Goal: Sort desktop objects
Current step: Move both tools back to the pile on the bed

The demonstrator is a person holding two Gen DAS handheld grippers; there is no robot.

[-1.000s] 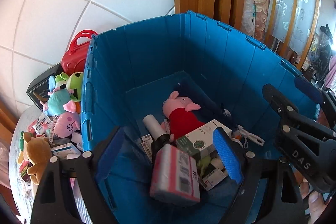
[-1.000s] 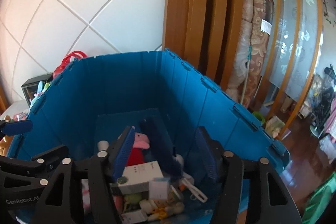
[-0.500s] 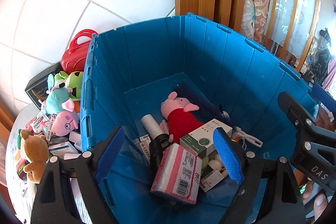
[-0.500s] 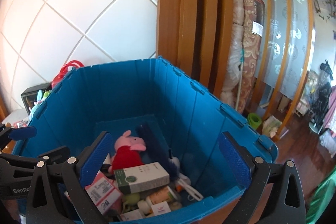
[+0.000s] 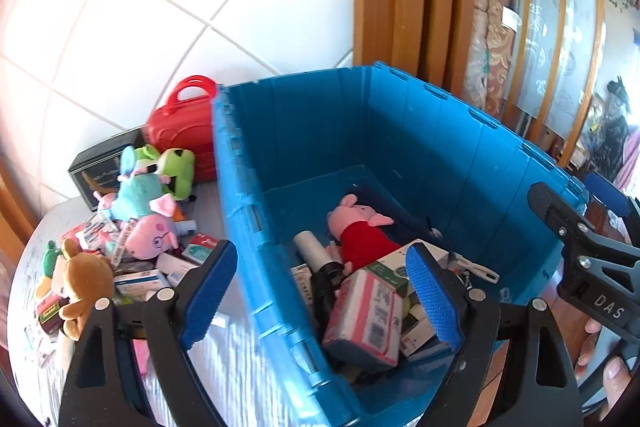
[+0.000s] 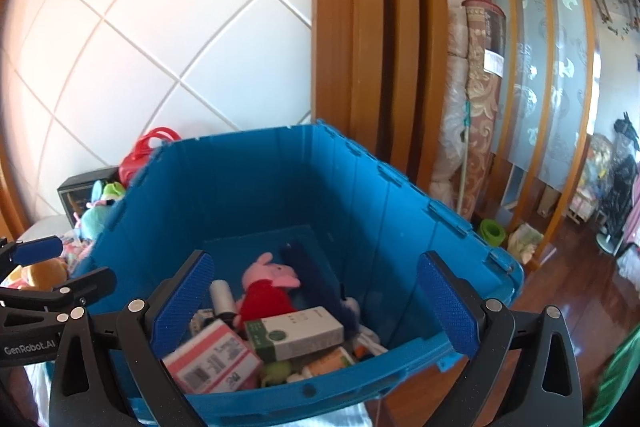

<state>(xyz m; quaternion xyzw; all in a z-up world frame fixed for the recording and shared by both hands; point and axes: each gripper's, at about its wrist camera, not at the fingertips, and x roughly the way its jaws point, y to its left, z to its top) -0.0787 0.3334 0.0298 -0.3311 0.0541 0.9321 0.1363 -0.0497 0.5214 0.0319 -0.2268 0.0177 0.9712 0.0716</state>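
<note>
A deep blue plastic bin (image 5: 400, 131) stands on the table and also shows in the right wrist view (image 6: 280, 187). Inside lie a pink pig plush in a red dress (image 5: 360, 227), a pink-and-white packet (image 5: 368, 315), a white-and-green box (image 6: 294, 333) and several small items. My left gripper (image 5: 320, 295) is open and empty, straddling the bin's near-left wall. My right gripper (image 6: 316, 303) is open and empty above the bin's near rim. A pile of plush toys (image 5: 136, 211) and small boxes lies on the table left of the bin.
A red toy case (image 5: 184, 127) and a black box (image 5: 96, 171) stand against the tiled wall behind the pile. Wooden pillars and a rolled carpet (image 6: 476, 99) stand behind the bin. The wooden floor (image 6: 580, 287) lies to the right.
The pink-and-white packet dropped from between my left gripper's fingers into the bin. Both grippers opened and pulled back; the left one shifted left over the bin wall.
</note>
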